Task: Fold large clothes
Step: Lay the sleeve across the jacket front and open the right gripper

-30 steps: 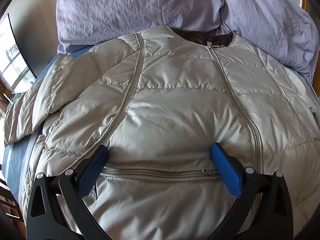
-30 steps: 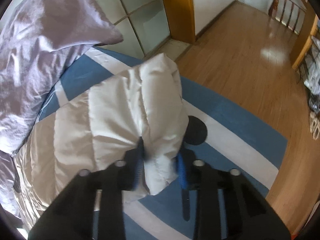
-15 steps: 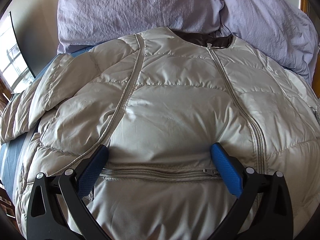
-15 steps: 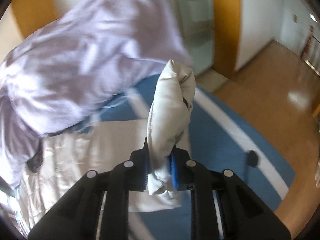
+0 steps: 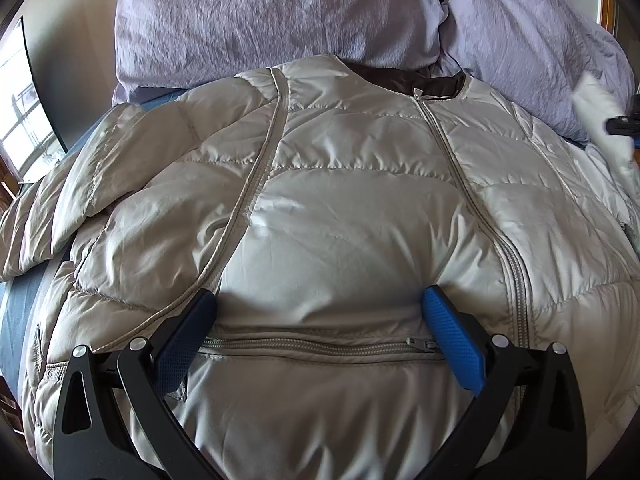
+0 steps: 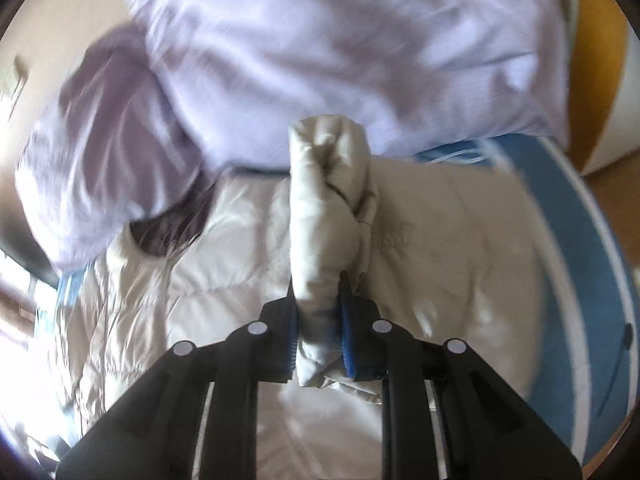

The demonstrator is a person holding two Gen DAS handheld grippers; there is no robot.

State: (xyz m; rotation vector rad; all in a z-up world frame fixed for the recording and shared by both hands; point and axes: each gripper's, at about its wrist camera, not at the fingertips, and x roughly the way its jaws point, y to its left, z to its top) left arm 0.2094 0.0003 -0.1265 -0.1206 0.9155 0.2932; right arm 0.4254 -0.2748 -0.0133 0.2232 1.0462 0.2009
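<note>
A pale grey quilted down jacket (image 5: 352,208) lies front up on the bed, zipped, its dark collar toward the pillows. My left gripper (image 5: 318,300) is open, its blue pads pressing on the lower front just above the pocket zipper (image 5: 320,346). My right gripper (image 6: 319,292) is shut on the jacket's sleeve cuff (image 6: 328,208) and holds the sleeve up over the jacket's body (image 6: 440,240). The lifted sleeve and right gripper show at the right edge of the left wrist view (image 5: 604,124).
Lilac pillows (image 5: 280,20) lie behind the collar, also in the right wrist view (image 6: 320,40). The jacket rests on a blue and white striped bedsheet (image 6: 580,260). The other sleeve (image 5: 36,232) spreads to the left. A window (image 5: 20,120) is at far left.
My right gripper has swung the held sleeve up off the bed and in over the jacket's body, toward the pillows. The left gripper has stayed pressed on the jacket front.
</note>
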